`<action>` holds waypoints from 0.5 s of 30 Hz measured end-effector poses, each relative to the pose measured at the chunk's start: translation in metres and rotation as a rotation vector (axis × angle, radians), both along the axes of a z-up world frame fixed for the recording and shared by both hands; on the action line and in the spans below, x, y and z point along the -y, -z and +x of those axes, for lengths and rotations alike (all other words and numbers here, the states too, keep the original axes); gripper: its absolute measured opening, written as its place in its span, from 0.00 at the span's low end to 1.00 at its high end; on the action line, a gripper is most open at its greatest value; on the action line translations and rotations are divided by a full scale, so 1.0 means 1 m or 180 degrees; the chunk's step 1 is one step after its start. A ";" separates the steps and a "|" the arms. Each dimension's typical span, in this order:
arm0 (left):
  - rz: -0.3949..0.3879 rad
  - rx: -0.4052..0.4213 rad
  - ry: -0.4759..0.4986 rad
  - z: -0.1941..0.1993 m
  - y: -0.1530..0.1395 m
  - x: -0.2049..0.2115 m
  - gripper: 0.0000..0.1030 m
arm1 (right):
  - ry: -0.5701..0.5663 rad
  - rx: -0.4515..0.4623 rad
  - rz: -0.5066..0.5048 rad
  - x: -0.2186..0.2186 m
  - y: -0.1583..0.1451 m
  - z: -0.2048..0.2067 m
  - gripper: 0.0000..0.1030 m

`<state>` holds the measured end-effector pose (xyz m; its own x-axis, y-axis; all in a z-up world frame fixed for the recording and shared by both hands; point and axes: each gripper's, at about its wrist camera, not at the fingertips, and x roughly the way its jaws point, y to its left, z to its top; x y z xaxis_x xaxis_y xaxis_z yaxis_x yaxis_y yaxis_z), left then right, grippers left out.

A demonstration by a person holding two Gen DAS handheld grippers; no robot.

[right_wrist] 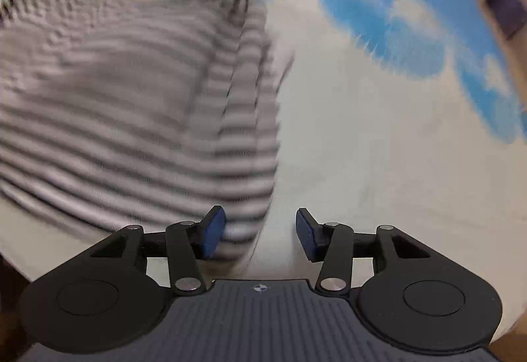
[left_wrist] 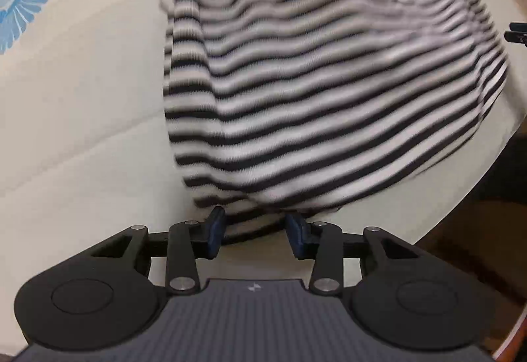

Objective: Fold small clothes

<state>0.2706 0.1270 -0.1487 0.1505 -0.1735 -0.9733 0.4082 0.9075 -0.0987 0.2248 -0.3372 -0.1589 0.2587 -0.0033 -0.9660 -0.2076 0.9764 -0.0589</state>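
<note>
The left gripper (left_wrist: 255, 232) stands half spread, its blue pads flanking the striped garment's (left_wrist: 322, 88) near hem without visibly pinching. The right gripper (right_wrist: 260, 232) is spread too, the garment's corner (right_wrist: 131, 105) beside its left pad. The garment lies on the cream, blue-flowered sheet (left_wrist: 82, 98), stripes running across frame; its long axis is unclear.

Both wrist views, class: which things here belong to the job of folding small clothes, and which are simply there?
Part of the job:
- striped garment, black and white, lying on the surface
- left claw, open at the garment's near edge
- right claw, open at the garment's corner

Simply there:
- cream sheet with blue pattern underneath
- dark purple object, too blurred to identify
</note>
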 end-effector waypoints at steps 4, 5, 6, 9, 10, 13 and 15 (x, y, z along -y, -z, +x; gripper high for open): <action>-0.0587 0.0342 -0.0622 0.013 -0.032 -0.033 0.49 | 0.0262 0.1017 0.0388 0.010 -0.075 -0.009 0.50; -0.0688 0.0343 -0.0828 0.017 -0.033 -0.042 0.50 | 0.0359 0.1185 0.0474 0.016 -0.084 -0.008 0.51; -0.0728 0.0319 -0.0969 0.021 -0.032 -0.050 0.50 | 0.0485 0.1309 0.0558 0.022 -0.089 -0.011 0.51; -0.0747 0.0231 -0.1227 0.033 -0.024 -0.060 0.56 | 0.0879 0.1227 0.0686 0.036 -0.084 -0.023 0.50; -0.0764 0.0206 -0.1297 0.039 -0.020 -0.060 0.62 | 0.0943 0.1168 0.0642 0.038 -0.081 -0.021 0.50; -0.0903 0.0107 -0.1532 0.050 -0.011 -0.068 0.73 | 0.1028 0.1240 0.0559 0.043 -0.080 -0.020 0.50; -0.1010 -0.0008 -0.1699 0.056 0.002 -0.074 0.73 | 0.1056 0.1147 0.0535 0.048 -0.075 -0.018 0.50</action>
